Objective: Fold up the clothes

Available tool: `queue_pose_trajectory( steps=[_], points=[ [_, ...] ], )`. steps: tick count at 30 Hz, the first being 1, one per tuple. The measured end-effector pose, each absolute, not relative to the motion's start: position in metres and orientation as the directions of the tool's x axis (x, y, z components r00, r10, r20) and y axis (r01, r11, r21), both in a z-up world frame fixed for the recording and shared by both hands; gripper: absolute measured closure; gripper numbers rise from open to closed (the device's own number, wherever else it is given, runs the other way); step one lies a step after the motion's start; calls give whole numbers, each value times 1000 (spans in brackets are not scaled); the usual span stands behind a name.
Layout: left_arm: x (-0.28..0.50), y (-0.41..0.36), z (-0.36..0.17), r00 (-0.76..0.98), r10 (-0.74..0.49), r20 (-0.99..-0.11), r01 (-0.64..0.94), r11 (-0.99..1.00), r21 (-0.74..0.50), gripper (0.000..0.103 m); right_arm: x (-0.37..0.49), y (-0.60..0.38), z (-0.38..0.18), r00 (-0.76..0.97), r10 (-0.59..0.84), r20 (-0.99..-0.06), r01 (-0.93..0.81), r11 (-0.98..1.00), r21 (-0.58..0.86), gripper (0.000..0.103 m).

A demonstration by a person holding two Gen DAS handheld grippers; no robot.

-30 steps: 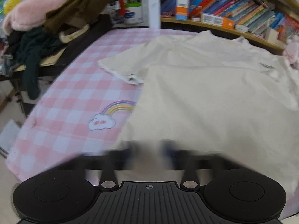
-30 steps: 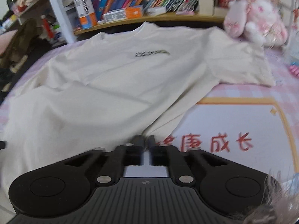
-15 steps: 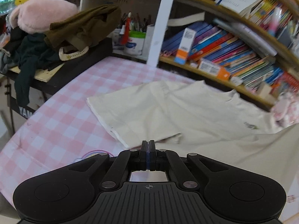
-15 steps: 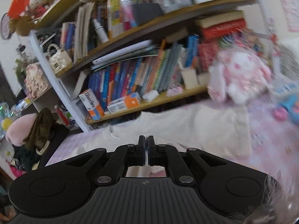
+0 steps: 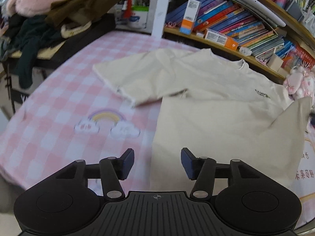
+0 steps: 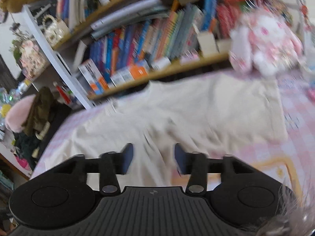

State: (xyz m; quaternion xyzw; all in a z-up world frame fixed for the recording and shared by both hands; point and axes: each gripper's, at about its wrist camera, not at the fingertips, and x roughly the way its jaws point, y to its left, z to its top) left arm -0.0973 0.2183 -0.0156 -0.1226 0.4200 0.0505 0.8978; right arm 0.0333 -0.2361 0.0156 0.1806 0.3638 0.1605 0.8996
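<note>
A cream T-shirt (image 5: 216, 118) lies spread on the pink checked sheet (image 5: 59, 118), collar toward the bookshelf. Its left sleeve (image 5: 137, 78) is laid out flat. The shirt's right edge (image 5: 295, 118) stands up in a peak. My left gripper (image 5: 157, 161) hangs open above the shirt's near left edge, with nothing between its fingers. In the right wrist view the same shirt (image 6: 196, 114) looks blurred. My right gripper (image 6: 153, 158) is open over the shirt's near part and holds nothing.
A bookshelf (image 5: 226, 29) runs along the far side of the bed. A pile of dark and pink clothes (image 5: 39, 19) sits on a stand at the left. A pink plush toy (image 6: 265, 39) sits at the far right. A rainbow print (image 5: 107, 118) marks the sheet.
Both grippers were shut half a second ago and now stand open. Both views have tipped back down toward the shirt, which lies lower and nearer in them.
</note>
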Motion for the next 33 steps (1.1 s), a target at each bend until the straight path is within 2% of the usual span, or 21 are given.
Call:
queue_pose_trajectory(
  steps=[4, 6, 12, 14, 15, 16, 17, 19, 21, 25, 29, 31, 33],
  points=[
    [-102, 213, -25, 627, -32, -778, -192, 962, -194, 50, 20, -242, -10, 650, 425, -630, -94, 868, 487, 58],
    [-99, 208, -29, 617, -46, -786, -180, 964, -198, 50, 13, -245, -23, 632, 428, -646, -62, 859, 508, 61],
    [-95, 192, -38, 592, -4, -806, -152, 981, -117, 55, 7, -237, -44, 603, 463, -649, -41, 831, 555, 67],
    [-96, 189, -38, 593, 3, -805, -139, 985, -99, 60, 10, -228, -46, 584, 484, -652, -67, 829, 556, 87],
    [-97, 188, -38, 593, 6, -805, -132, 987, -90, 69, 11, -224, -45, 572, 493, -655, -81, 829, 553, 101],
    [-97, 186, -38, 593, 9, -805, -125, 989, -81, 93, 8, -220, -43, 567, 492, -660, -96, 836, 540, 101],
    [-98, 185, -38, 594, 13, -805, -119, 990, -72, 100, 5, -217, -40, 568, 487, -664, -107, 843, 527, 101],
    [-101, 191, -32, 608, -6, -794, -142, 983, -116, 102, -10, -220, -24, 611, 454, -649, -91, 854, 512, 102],
    [-107, 196, -18, 646, -40, -762, -152, 972, -180, 102, -27, -231, -4, 661, 473, -582, -86, 819, 568, 102],
    [-111, 205, 22, 751, -156, -642, -88, 940, -331, 102, -53, -240, 34, 716, 515, -471, -156, 776, 611, 102],
    [-100, 199, 42, 774, -199, -601, -3, 948, -318, 102, -57, -221, 60, 735, 554, -391, -223, 742, 632, 102],
    [-93, 195, 36, 757, -189, -625, 12, 961, -276, 101, -51, -196, 68, 730, 557, -397, -267, 766, 585, 102],
    [-90, 196, 22, 723, -161, -671, -22, 966, -256, 101, -41, -166, 59, 674, 567, -473, -314, 800, 512, 98]
  ],
)
